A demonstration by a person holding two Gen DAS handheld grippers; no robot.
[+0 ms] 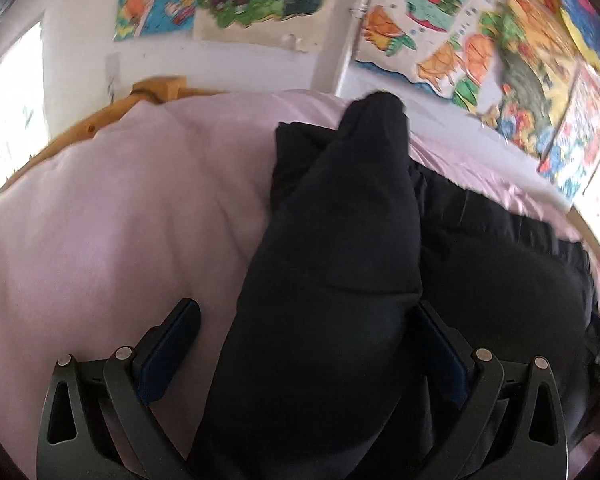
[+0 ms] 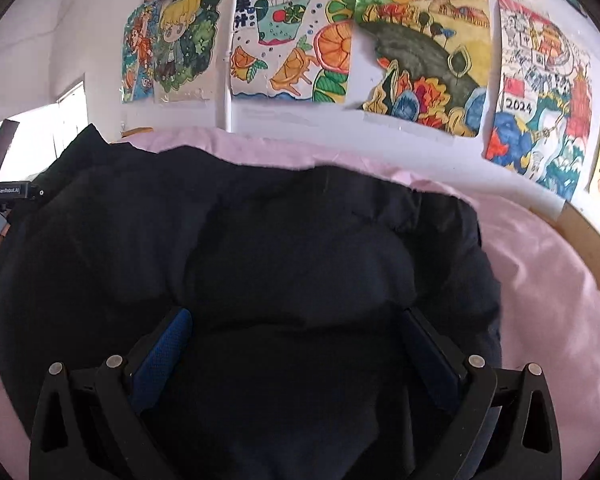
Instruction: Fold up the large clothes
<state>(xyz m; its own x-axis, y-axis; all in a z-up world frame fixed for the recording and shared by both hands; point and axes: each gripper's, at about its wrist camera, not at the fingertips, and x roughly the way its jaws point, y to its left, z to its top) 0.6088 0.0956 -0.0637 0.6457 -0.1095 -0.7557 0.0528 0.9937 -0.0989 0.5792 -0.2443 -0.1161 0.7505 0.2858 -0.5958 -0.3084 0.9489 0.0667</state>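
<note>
left wrist view: the big, puffy black quilted jacket point(image 1: 480, 280) lies on the pale pink bedsheet point(image 1: 100, 220) of a wooden-framed bed, under a wall of bright children's drawings point(image 1: 520, 80). one padded sleeve point(image 1: 332, 240) rises between the blue pads of the left tongs point(image 1: 308, 344), which stand wide around it; whether they pinch it i cannot tell. right wrist view: the right tongs point(image 2: 296, 348) stand wide too, over the jacket's body point(image 2: 260, 240), gripping nothing visible. the jacket looks soft, springy, bulky and probably slick, so folds may puff back; seams, cuff or hem seem the surest holds.
</note>
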